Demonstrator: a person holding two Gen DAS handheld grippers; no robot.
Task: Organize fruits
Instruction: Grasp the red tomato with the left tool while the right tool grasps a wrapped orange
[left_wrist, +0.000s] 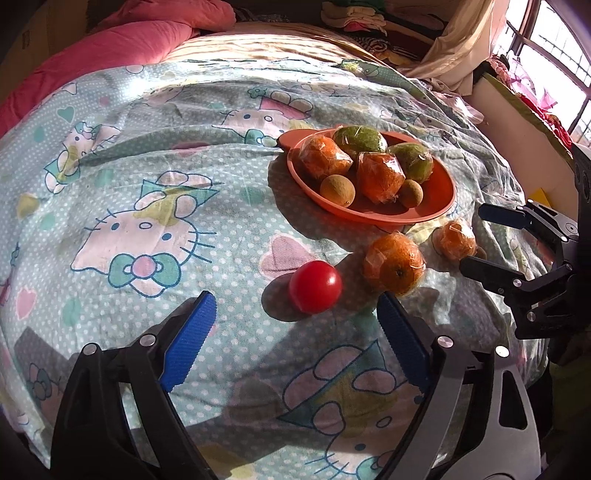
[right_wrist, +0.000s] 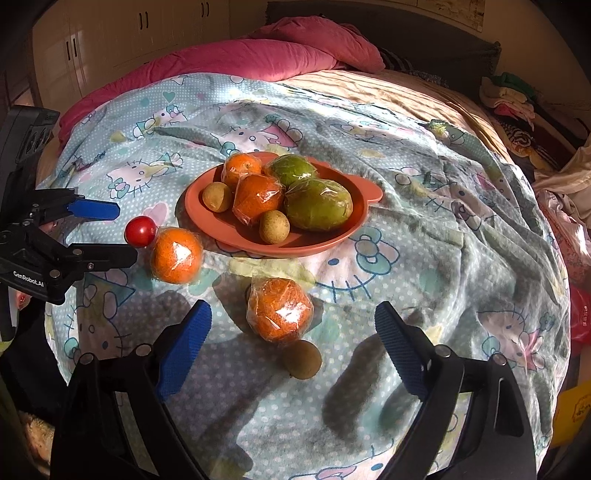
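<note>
Left fingers (left_wrist: 295, 325): we are spreading them around the tomato (left_wrist: 315, 286), empty.
Right fingers (right_wrist: 291, 328): we are centring them, spread, on the wrapped orange (right_wrist: 279, 309) near the bed's (right_wrist: 461, 258) front edge.

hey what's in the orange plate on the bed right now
The orange plate holds six fruits: two wrapped oranges, two wrapped green fruits and two small brown fruits. Whatever lies beneath the pile is covered.

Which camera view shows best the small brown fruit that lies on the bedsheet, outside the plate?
The right wrist view: the small brown fruit lies whole there, just below a wrapped orange. In the left wrist view only a sliver of it shows behind that orange.
</note>
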